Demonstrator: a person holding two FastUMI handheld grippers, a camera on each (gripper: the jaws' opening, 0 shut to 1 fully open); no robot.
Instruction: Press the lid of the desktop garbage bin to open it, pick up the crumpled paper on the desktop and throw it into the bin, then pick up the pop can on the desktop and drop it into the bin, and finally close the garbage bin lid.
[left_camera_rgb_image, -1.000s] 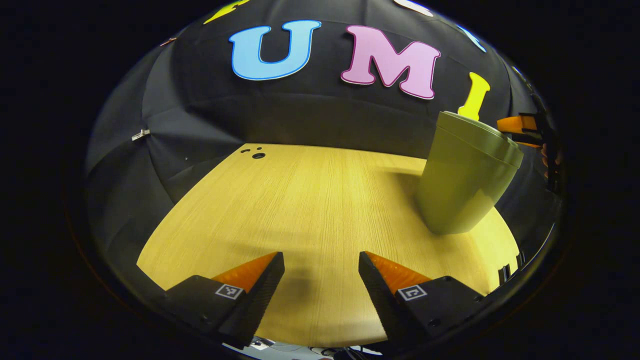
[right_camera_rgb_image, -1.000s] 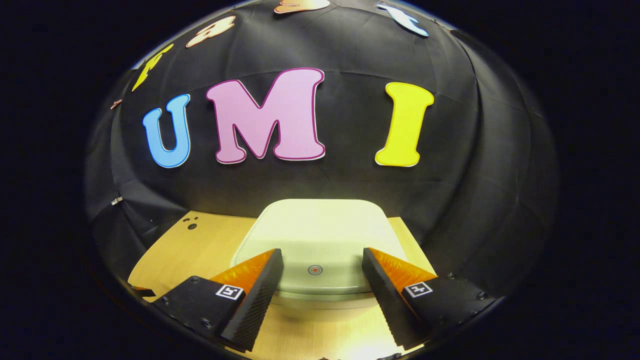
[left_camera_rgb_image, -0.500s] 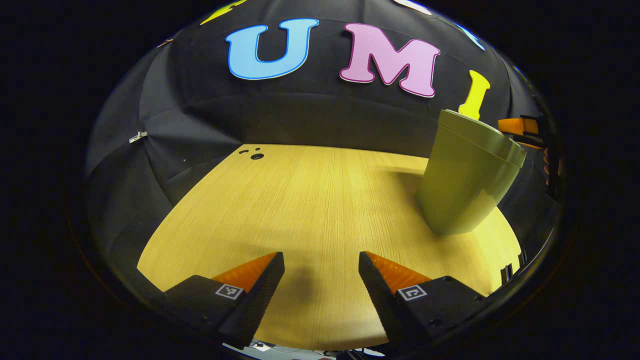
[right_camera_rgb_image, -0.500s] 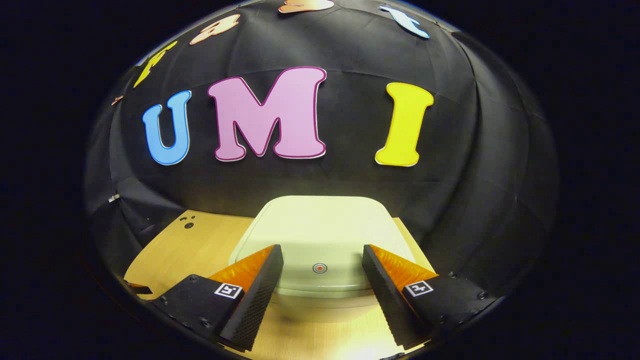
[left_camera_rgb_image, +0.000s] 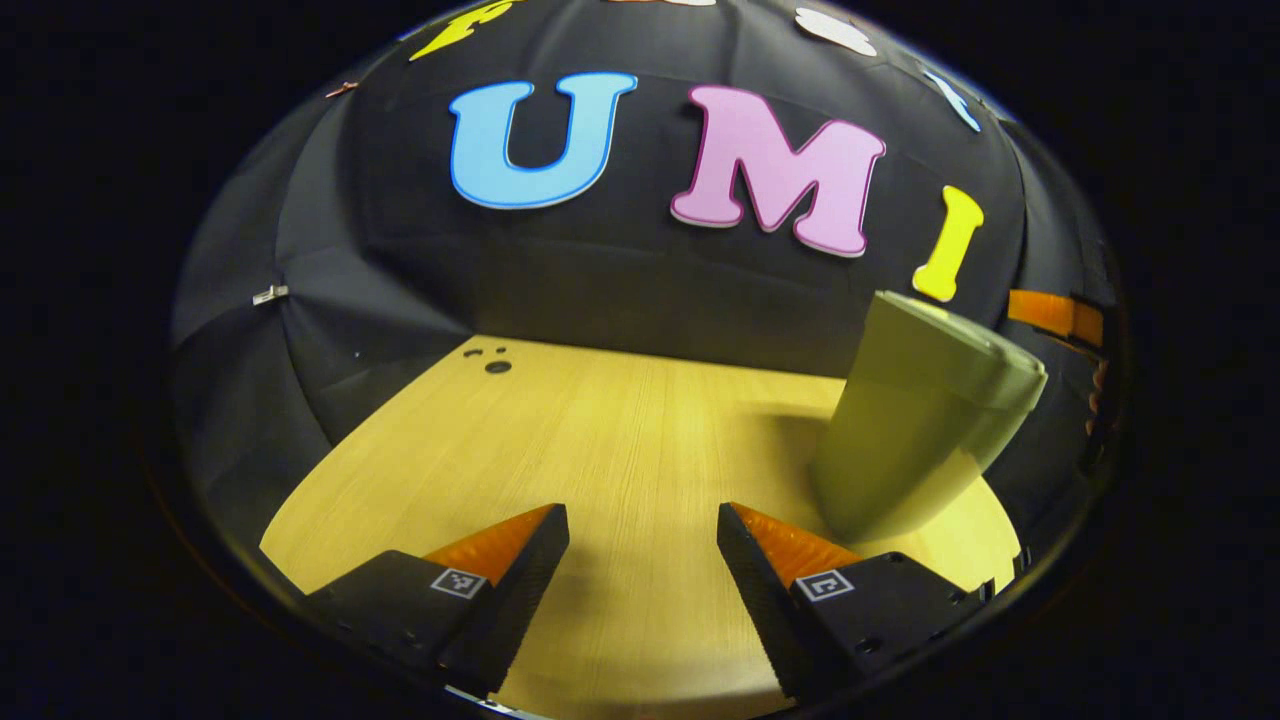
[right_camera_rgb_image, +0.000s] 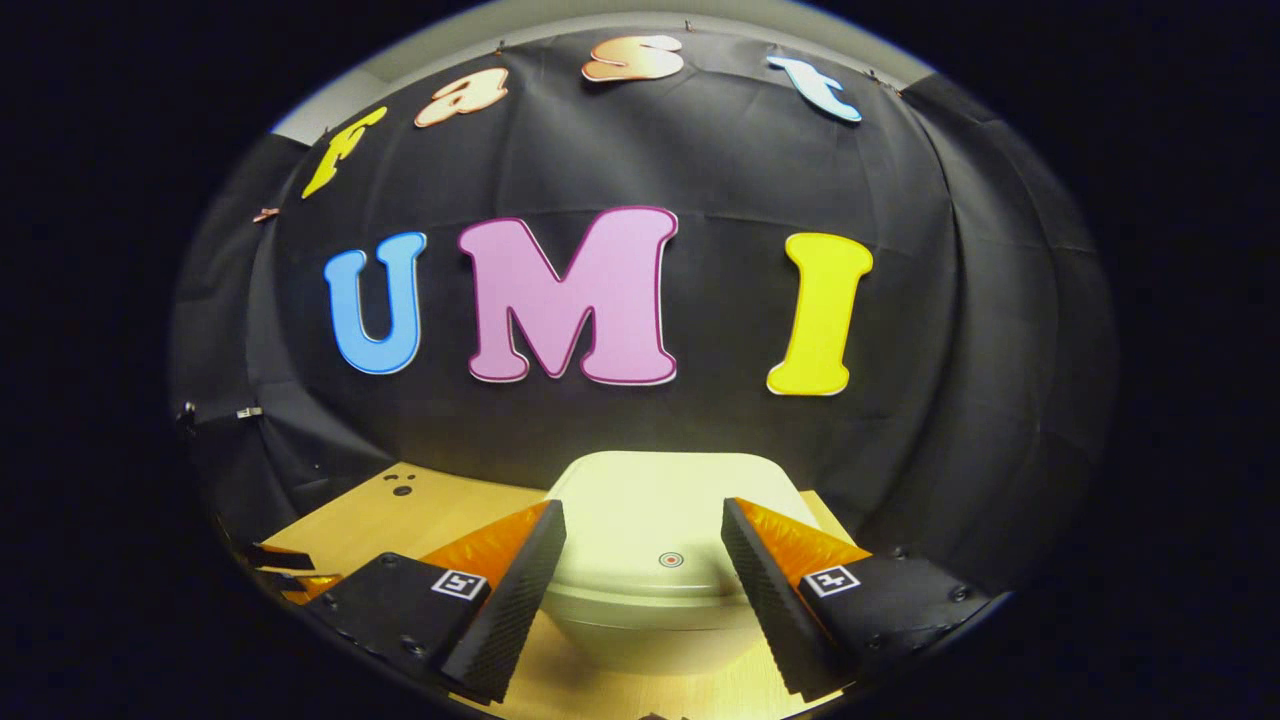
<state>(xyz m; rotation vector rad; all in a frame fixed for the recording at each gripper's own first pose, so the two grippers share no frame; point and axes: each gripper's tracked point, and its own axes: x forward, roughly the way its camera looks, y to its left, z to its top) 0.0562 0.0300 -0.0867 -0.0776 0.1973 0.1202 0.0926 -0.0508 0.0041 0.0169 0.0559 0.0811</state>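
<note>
**A:** ok so what's hard to make out here? In the left gripper view the bin (left_camera_rgb_image: 915, 420) is blurry, and past its right side there's a sliver of the other gripper (left_camera_rgb_image: 1055, 315) cut off at the edge, with a bit of a hand (left_camera_rgb_image: 1098, 395) under it. Can't tell how that one's fingers stand from there.

**B:** yeah, and I can't see inside the bin at all. Lid (right_camera_rgb_image: 665, 525) is down in the right gripper view, so whatever's in it is hidden. Front wall of the bin is partly blocked by the fingers too.

**A:** any writing? I only see small square black-and-white markers on the fingers, nothing readable. There's a little red ring mark (right_camera_rgb_image: 671, 559) on the lid near its front edge.

**B:** same. Left to right then: left gripper (left_camera_rgb_image: 642, 530) hangs over bare table (left_camera_rgb_image: 600, 430), fingers spread wide with nothing between them. Bin stands on the table off to its right, toward the back, closed.

**A:** and the right gripper (right_camera_rgb_image: 642, 525) sits just above and in front of the lid, fingers apart, empty, lid showing in the gap. Can't tell if they touch it. Something dark is clipped off at the far left by the table edge; can't make it out.
</note>
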